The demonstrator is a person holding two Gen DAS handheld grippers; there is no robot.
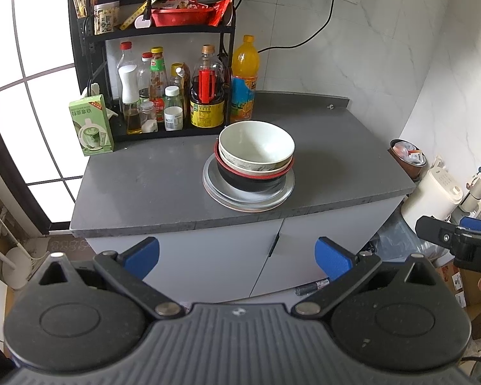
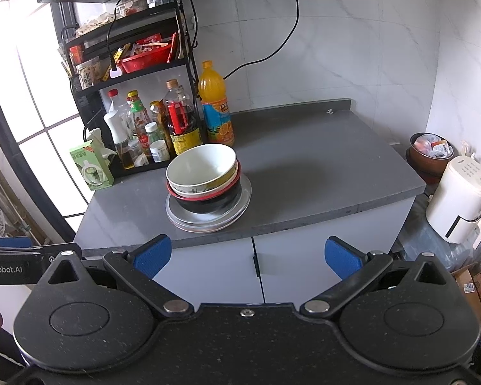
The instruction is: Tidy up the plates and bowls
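Both grippers are held back from the counter [image 1: 150, 192], short of its front edge. The left gripper [image 1: 237, 258] is spread wide, nothing gripped. The right gripper [image 2: 247, 255] is splayed too, empty.

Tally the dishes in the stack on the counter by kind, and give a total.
Bowls: 3 (white top bowl, a pale bowl under it, a black bowl with red rim)
Plates: at least 2 (top plate; the edges below it are hard to separate)
Total: at least 5, all in one stack on the grey counter.
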